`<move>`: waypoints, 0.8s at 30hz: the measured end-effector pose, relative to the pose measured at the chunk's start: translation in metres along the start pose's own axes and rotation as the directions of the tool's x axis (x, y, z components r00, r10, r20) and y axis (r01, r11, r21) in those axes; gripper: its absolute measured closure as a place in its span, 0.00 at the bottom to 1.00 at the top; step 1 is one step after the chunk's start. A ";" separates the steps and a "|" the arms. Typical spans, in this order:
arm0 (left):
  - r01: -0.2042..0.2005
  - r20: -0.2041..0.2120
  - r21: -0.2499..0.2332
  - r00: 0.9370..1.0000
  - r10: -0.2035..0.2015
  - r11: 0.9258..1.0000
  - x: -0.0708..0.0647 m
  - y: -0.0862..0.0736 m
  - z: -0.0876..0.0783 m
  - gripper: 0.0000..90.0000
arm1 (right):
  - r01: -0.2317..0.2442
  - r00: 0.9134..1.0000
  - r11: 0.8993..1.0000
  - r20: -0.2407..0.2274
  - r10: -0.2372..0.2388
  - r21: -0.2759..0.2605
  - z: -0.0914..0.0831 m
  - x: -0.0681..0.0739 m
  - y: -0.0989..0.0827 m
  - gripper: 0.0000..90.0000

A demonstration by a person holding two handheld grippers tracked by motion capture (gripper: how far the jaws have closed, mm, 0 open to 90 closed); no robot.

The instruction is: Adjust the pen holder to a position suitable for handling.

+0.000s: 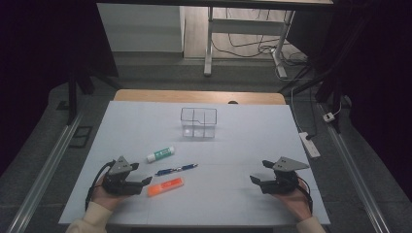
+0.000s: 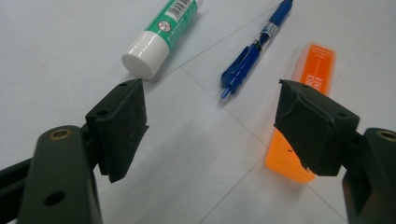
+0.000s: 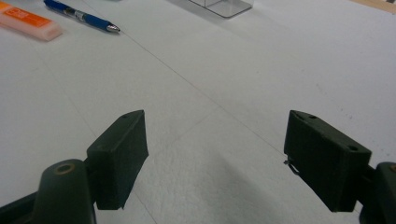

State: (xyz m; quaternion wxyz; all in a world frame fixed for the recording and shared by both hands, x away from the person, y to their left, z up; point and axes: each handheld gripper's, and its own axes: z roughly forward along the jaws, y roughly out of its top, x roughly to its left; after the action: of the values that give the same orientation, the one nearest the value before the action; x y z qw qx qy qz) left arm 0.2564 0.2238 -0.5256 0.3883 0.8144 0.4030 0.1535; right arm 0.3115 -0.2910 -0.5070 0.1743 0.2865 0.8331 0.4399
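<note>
The white table (image 1: 145,121) bears a glue stick (image 1: 161,154), pen (image 1: 177,169), orange highlighter (image 1: 165,187) and clear box (image 1: 198,123).

Bright, evenly lit table (image 1: 145,121), dark surroundings; near claws softly blurred.

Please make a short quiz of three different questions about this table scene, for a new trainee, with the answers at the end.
1. True or false: the glue stick stands upright inside the clear organizer.
2. Which item lies nearest the left tool? A) blue pen B) orange highlighter C) clear organizer
3. Fill in: the jaws of the right tool are ____.

Key
1. False: it lies flat on the white table, in front of the organizer.
2. B
3. open, holding nothing
</note>
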 end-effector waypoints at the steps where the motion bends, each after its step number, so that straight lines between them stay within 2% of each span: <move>1: 0.001 0.000 0.000 1.000 -0.001 1.000 0.000 0.000 0.000 0.28 | 0.003 1.000 1.000 0.005 -0.003 0.001 0.000 0.000 0.000 0.23; 24: -0.019 0.018 0.018 1.000 0.019 1.000 -0.002 0.005 0.002 0.28 | 0.020 1.000 0.999 0.009 -0.021 0.036 0.003 0.000 -0.001 0.24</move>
State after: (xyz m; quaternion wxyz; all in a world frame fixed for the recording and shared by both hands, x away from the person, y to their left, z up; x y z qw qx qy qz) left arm 0.2590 0.2198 -0.5230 0.3830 0.8230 0.3930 0.1465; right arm 0.3125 -0.2897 -0.5094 0.1776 0.2830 0.8429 0.4218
